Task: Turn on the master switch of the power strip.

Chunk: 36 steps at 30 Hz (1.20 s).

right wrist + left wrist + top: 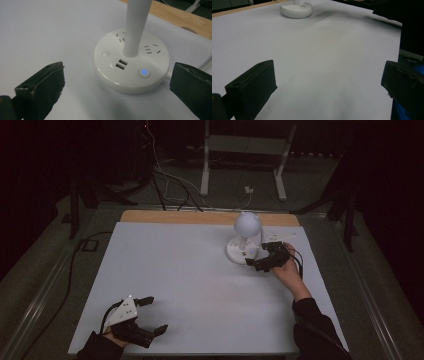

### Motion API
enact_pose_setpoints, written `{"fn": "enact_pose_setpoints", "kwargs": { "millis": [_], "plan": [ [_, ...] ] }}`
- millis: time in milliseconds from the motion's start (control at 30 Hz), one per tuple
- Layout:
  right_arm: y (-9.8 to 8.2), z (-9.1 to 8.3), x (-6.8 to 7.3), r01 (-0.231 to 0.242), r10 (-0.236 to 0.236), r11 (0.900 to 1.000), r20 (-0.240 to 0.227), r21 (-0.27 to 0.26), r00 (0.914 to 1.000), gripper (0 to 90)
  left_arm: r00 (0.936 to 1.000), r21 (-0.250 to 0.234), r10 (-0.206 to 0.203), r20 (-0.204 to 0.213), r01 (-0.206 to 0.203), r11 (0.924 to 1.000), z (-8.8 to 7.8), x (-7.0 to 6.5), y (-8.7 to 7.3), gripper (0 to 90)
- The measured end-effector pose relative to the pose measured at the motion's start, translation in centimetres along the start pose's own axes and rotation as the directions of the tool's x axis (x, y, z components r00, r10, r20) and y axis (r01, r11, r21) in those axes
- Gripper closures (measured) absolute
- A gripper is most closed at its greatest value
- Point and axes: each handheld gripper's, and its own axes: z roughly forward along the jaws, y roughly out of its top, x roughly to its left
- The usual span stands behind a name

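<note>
With my right claw [256, 264] spread beside the round white plastic lamp base [131, 67], I'm approaching its blue-lit button [144, 72]. Next: press it. My left claw [152, 315] rests spread.

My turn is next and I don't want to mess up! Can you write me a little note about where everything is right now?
Right hand-held gripper: jaws open, holding nothing, right beside the white desk lamp's round base at the far right of the table.
Left hand-held gripper: jaws open, holding nothing, at the near left corner, far from the lamp.
Lamp: upright; the blue button on its base glows.
Done: the right gripper has reached the base.
Left: probably pressing a button on the base or gripping it; nothing is touched yet, as far as the views show.
</note>
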Motion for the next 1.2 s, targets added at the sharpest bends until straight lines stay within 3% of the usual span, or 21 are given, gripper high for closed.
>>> {"fn": "enact_pose_setpoints", "kwargs": {
  "millis": [467,867,1200],
  "plan": [
    [-2.0,-2.1,1.7,0.006,-0.006,1.000,-0.006,-0.020,1.0000,0.0,1.0000,0.000,0.001,-0.002,-0.001,1.0000,0.0,0.0,0.0,0.2],
    [-4.2,-3.7,3.3,-0.003,0.003,1.000,-0.036,0.004,0.9993,0.0,1.0000,-0.001,0.001,0.000,-0.001,1.0000,-0.1,0.0,0.0,0.2],
    [-6.4,-4.9,4.7,-0.003,0.003,1.000,-0.014,0.016,0.9999,0.0,1.0000,0.000,0.003,-0.001,-0.003,1.0000,-0.1,0.0,0.0,0.2]
  ]
}}
